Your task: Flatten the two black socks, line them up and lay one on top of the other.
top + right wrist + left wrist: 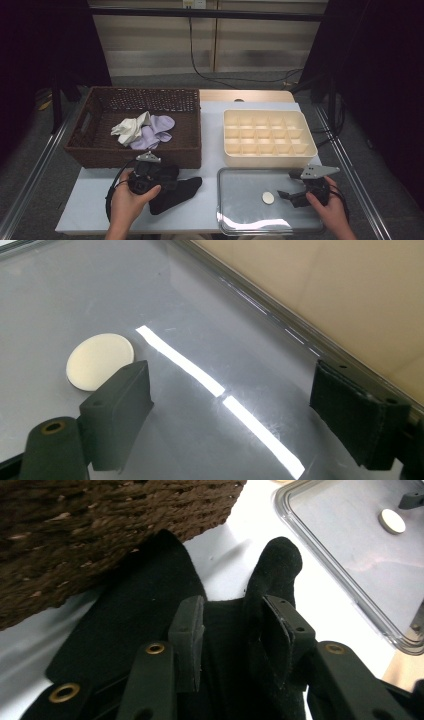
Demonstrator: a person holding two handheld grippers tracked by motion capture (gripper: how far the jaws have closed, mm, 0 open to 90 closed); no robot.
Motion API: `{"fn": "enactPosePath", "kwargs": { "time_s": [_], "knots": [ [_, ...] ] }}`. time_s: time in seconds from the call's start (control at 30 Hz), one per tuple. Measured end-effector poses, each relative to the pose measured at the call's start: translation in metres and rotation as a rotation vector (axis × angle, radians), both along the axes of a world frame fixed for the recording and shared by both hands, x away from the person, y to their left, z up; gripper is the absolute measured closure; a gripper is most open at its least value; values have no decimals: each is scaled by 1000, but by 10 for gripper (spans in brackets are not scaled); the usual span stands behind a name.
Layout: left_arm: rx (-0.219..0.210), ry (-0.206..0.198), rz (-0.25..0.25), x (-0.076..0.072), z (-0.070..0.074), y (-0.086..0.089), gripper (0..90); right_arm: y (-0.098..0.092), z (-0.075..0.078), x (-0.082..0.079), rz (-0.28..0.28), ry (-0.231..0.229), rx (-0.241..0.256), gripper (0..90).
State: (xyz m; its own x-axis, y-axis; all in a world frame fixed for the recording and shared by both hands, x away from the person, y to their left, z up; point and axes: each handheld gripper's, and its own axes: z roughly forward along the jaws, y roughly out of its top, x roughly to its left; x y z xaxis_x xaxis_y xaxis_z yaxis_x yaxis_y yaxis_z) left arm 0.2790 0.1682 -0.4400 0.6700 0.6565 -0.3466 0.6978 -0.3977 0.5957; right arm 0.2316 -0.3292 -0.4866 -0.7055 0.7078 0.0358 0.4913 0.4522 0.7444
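Observation:
A black sock lies on the white table in front of the wicker basket. My left gripper is on it; in the left gripper view the gripper has its jaws drawn in on a bunched fold of the sock. A small cream disc rests in the shiny tray. Just right of the disc, my right gripper hovers low over the tray. In the right gripper view the gripper is wide open and holds nothing, and the disc lies beyond the left jaw.
The brown wicker basket at back left holds a white cloth and a lavender one. A cream divided organizer box stands behind the tray. The basket wall is close to my left gripper.

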Motion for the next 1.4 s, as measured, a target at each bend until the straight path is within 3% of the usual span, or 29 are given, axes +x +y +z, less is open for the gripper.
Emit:
{"fn": "enactPosePath", "kwargs": {
  "time_s": [0.07,0.17,0.47,0.73,0.87,1.07,1.2,1.4],
  "knots": [
    [-20,-3,9,0,0,2,632,0,0,0,0,0,0,162],
    [-13,-25,30,-1,3,6,660,0,0,0,0,0,0,161],
    [-19,-3,56,-1,3,15,683,0,0,0,0,0,0,162],
    [-3,24,-26,-6,-5,-6,682,0,0,0,-1,1,-1,161],
    [28,34,-84,-8,-12,-21,671,0,0,0,-1,1,-1,162],
    [100,12,-110,-9,-19,-28,678,0,0,0,-1,1,-1,161],
    [87,-9,-83,-10,-13,-23,679,0,0,0,-1,0,-1,161],
    [117,-44,-28,-10,-7,-9,650,0,0,0,-1,0,-1,161]
  ]
}}
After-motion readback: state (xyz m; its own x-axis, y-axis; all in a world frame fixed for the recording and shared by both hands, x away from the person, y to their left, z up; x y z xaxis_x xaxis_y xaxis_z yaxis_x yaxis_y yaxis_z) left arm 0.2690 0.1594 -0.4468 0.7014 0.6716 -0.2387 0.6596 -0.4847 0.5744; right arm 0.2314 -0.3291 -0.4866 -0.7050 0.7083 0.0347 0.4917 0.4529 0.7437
